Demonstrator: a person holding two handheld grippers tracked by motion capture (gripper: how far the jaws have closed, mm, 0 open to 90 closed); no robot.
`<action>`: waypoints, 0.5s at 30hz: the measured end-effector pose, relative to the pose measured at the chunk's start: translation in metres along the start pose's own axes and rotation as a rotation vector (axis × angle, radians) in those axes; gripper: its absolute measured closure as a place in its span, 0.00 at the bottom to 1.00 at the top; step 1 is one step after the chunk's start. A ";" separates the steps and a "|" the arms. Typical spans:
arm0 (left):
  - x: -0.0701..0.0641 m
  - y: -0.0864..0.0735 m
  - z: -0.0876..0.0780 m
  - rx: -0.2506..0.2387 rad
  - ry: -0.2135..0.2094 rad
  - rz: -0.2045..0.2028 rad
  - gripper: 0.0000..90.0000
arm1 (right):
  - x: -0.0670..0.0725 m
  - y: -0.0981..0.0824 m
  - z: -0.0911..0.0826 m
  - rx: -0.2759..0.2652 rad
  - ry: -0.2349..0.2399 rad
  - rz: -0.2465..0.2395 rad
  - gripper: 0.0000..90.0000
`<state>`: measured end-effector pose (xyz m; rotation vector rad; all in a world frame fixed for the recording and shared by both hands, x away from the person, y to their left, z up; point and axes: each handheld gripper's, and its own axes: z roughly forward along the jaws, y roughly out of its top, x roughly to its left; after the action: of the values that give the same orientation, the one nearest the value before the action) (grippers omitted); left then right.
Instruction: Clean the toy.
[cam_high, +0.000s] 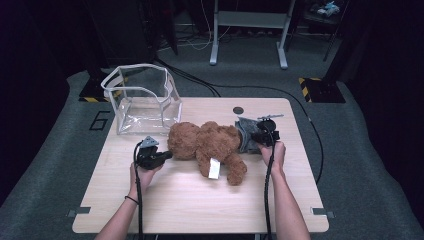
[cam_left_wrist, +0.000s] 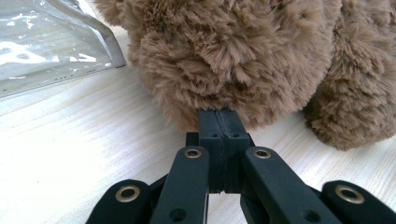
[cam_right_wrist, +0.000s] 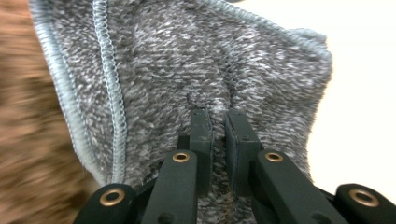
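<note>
- Left gripper (cam_high: 161, 156), low at centre left of the high view, clenched with nothing caught, tips against fluffy brown teddy bear (cam_high: 210, 145).
- Right gripper (cam_high: 261, 138), at centre right, pinching grey knitted cloth (cam_right_wrist: 196, 70) with stitched hem.
- Bear sprawled mid bench (cam_high: 165, 200).

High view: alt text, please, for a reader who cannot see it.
A brown teddy bear lies on a wooden table; the left gripper meets its head, and the right gripper grips its grey garment. A clear bag stands behind.
</note>
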<state>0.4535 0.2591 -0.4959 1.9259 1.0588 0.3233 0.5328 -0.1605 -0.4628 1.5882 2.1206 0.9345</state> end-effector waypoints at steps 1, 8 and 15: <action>0.000 0.000 0.000 0.001 0.000 0.001 1.00 | 0.003 -0.002 -0.004 -0.008 0.028 -0.014 0.92; -0.001 0.000 0.001 0.002 0.005 -0.001 1.00 | 0.018 -0.015 -0.007 -0.014 0.146 -0.052 0.92; -0.002 0.002 0.002 0.002 0.004 0.002 1.00 | 0.025 -0.023 0.006 0.013 0.199 -0.031 0.92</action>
<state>0.4542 0.2561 -0.4951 1.9283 1.0607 0.3279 0.5115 -0.1396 -0.4795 1.5202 2.2804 1.1116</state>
